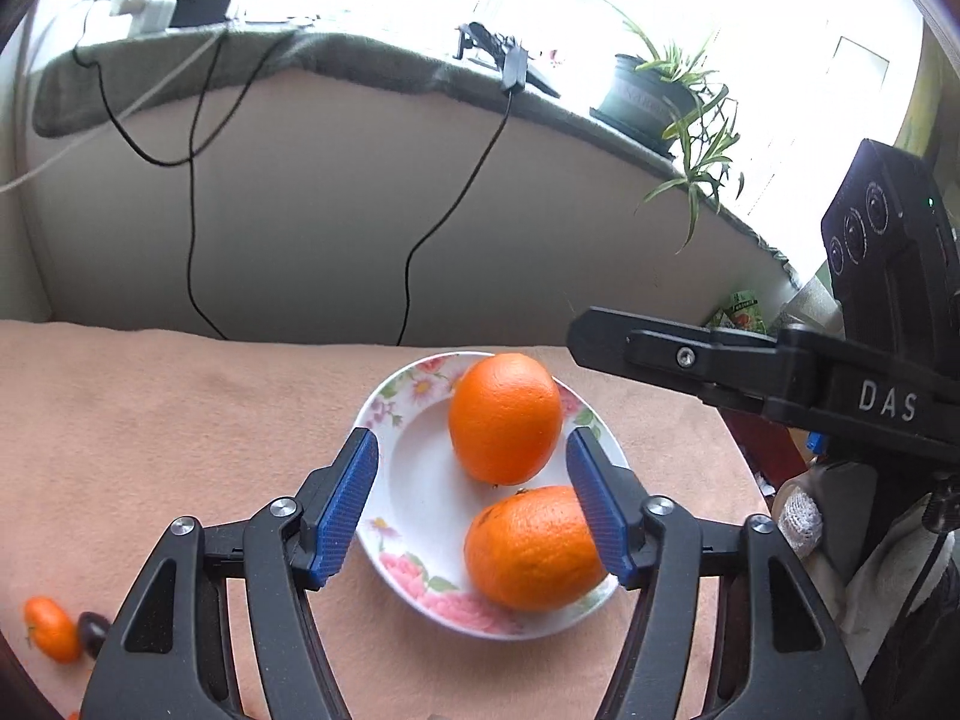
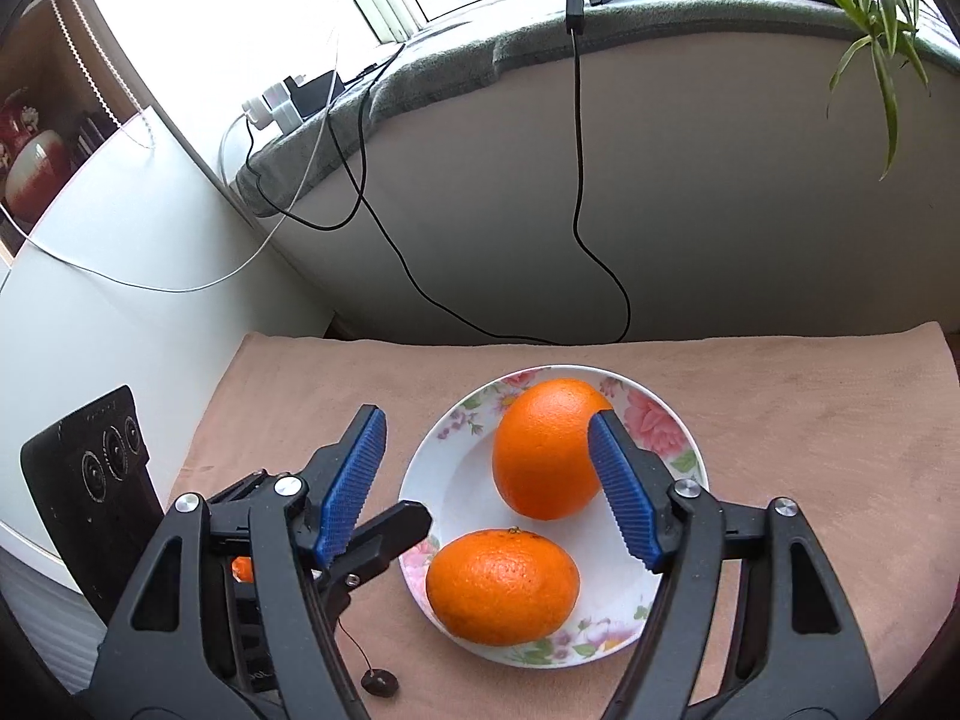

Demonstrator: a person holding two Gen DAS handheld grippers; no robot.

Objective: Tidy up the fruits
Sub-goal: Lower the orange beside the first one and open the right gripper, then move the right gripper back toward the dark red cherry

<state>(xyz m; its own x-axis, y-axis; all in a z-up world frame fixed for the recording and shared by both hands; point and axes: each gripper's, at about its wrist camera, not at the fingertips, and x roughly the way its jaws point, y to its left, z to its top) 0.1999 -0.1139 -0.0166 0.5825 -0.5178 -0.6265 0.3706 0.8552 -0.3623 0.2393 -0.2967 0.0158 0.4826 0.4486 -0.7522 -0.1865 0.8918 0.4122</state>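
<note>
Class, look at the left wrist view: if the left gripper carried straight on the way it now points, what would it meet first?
Most likely the flowered plate holding two oranges. The left gripper is open above it, and the nearer orange lies by its right pad, so that fruit may be touched first. Depth is hard to judge.

i see the left gripper [image 1: 472, 510] angled downward, its jaws parted about halfway, blue ribbed pads [image 1: 345, 513] facing each other with nothing clamped between them. the right gripper [image 2: 487, 489] is pitched down more steeply, jaws likewise parted and gripping nothing. in the left wrist view the right gripper's black finger reaches in from the right, level, above the left fingertips.
</note>
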